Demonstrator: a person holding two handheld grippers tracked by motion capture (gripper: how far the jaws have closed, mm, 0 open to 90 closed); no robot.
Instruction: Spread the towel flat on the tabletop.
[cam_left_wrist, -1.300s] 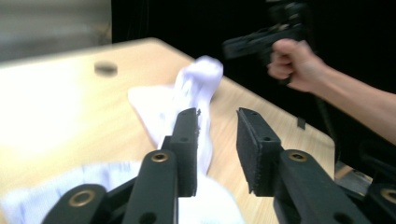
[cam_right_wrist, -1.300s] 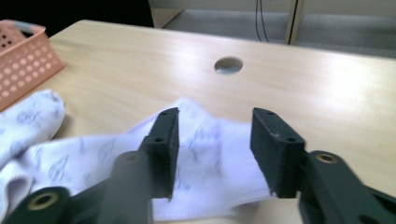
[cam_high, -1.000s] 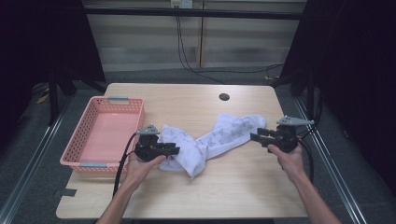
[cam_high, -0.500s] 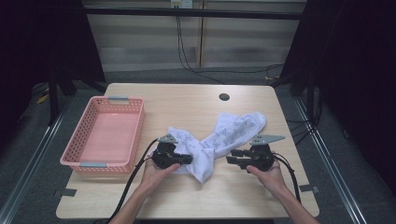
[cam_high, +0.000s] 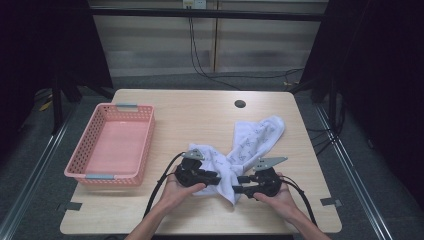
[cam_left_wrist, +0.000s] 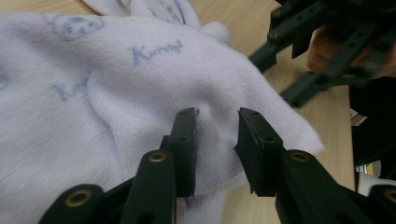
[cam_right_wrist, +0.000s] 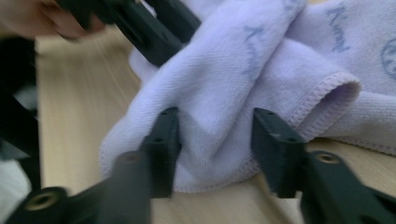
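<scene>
A white towel (cam_high: 255, 142) with pale blue print lies crumpled across the middle of the wooden table (cam_high: 190, 115). My left gripper (cam_high: 216, 177) points right at the towel's near end. In the left gripper view its jaws stand a little apart around a raised fold of the towel (cam_left_wrist: 93, 84), so the left gripper (cam_left_wrist: 215, 140) is open. My right gripper (cam_high: 237, 186) points left, facing it. The right gripper (cam_right_wrist: 215, 140) is open wide, with the hemmed edge of the towel (cam_right_wrist: 261, 70) between its jaws. Each gripper shows blurred in the other's view.
A pink plastic basket (cam_high: 85, 150) sits at the table's left side with nothing in it. A round dark hole (cam_high: 240, 104) is near the table's far edge. Bare wood lies along the front edge under the person's forearms.
Both hands came in toward the near middle of the table. The right gripper travelled from the table's right edge to the towel's near end, and the left gripper shifted right to meet it.
</scene>
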